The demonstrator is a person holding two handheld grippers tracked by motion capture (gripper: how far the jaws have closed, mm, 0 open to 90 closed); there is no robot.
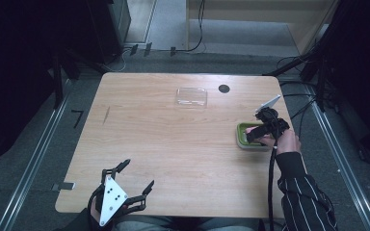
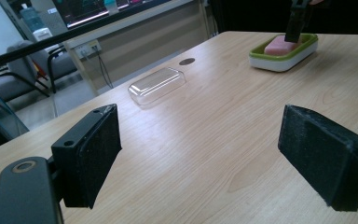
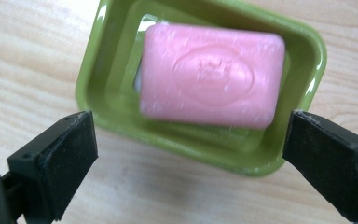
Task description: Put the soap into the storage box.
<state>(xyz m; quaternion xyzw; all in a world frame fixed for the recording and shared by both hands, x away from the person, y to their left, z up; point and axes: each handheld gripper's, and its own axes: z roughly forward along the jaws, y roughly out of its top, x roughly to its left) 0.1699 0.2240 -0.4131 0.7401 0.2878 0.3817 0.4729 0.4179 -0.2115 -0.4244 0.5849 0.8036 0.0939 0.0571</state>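
Wood table (image 1: 173, 144) on grey floor, dark surround; broad bare top at centre and left; clear lid (image 1: 191, 96) near far edge, small dark disc (image 1: 224, 88) beside it; green dish (image 1: 242, 139) close to right edge, pink soap (image 3: 210, 75) lying flat inside; right gripper (image 3: 189, 158) over dish, jaws spread wide, nothing between pads, soap untouched; left gripper (image 1: 134, 177) at near edge, jaws wide, holding nothing; oval embossed mark on soap, lettering unreadable.
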